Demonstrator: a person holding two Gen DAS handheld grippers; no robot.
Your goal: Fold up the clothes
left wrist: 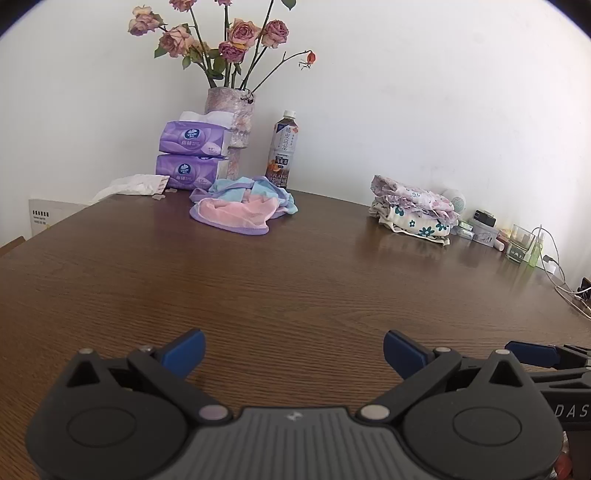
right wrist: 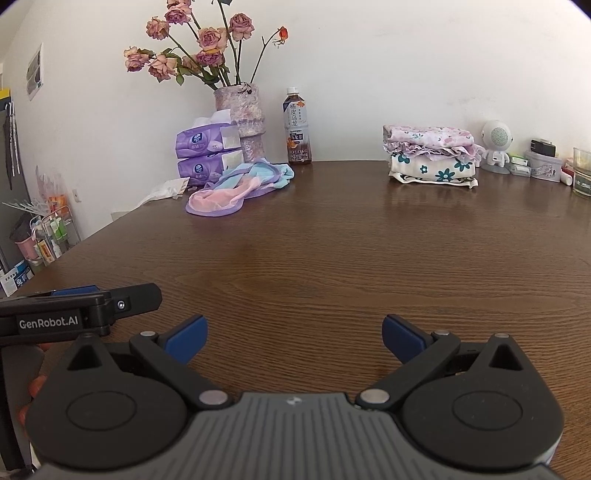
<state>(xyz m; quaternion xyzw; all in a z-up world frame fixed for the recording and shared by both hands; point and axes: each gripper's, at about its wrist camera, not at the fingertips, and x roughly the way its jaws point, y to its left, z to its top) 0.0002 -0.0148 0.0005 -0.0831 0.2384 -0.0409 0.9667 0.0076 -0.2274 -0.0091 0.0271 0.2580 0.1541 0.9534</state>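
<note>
Left tongs (left wrist: pixel 294 350) hang low over the bare wooden table (left wrist: pixel 295 280), blue tips spread wide, gripping nothing; right tongs (right wrist: pixel 294 334) sit just beside them, released the same way, nothing between the tips; each one catches the other at the edge of its view, the right tongs poking in at the lower right of the left camera, the left tongs showing at the lower left of the right camera; wide stretch of brown tabletop ahead of both; out at the far left side lies the loose pile of clothes (left wrist: pixel 242 205), pink, lilac and pale blue, crumpled and unfolded, well apart from both tongs; just behind it stand two purple tissue packs (left wrist: pixel 192 155) stacked one on the other, a vase (left wrist: pixel 232 122) of faded pink roses (left wrist: pixel 240 33) and a tea bottle (left wrist: pixel 282 147) upright against the white wall; a crumpled white wrapper (left wrist: pixel 129 184) lies left of the tissue packs; over on the far right, a folded stack of flowered clothes (right wrist: pixel 432 155) sits neat near the wall, a small white round-headed gadget (right wrist: pixel 496 146) just beside it, then a clutter of little boxes and a glass (right wrist: pixel 581 170) toward the table's right edge.
</note>
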